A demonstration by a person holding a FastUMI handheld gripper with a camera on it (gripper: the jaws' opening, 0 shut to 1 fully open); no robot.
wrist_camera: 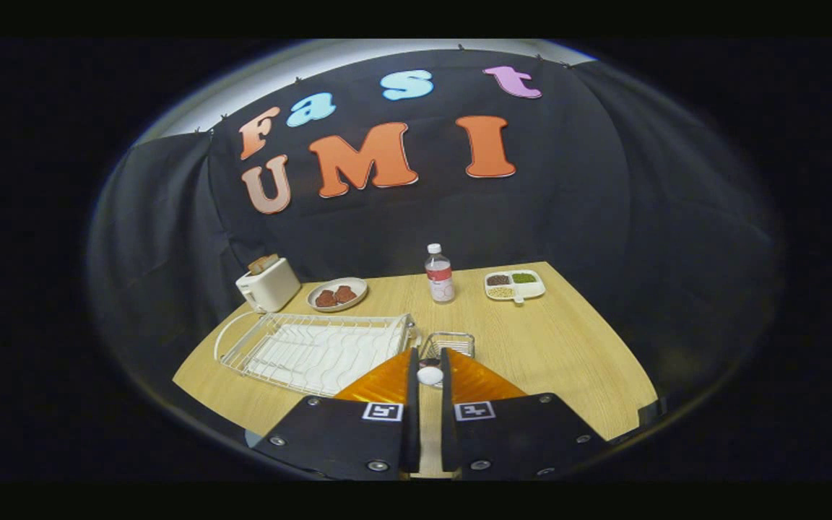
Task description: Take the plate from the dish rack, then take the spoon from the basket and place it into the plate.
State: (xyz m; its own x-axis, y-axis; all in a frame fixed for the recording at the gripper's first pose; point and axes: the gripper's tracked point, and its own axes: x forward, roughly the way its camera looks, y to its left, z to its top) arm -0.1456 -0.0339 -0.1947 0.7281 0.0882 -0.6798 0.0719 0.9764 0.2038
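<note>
Wire dish rack (315,350) on the wooden bench (568,339), left of the basket (449,344). Fingers (430,355) nearly closed just in front of the basket, with a white rounded bit between the tips, probably the spoon (430,375). Can't tell if both sides really pinch it. Best to lift straight up, keep level, and clear the basket rim before swinging anywhere. Looks smooth and glossy, so likely slippery.

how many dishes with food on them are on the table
2: a round plate with brown pieces between the toaster and the bottle, and a divided tray beside the bottle, far beyond the fingers.
</note>
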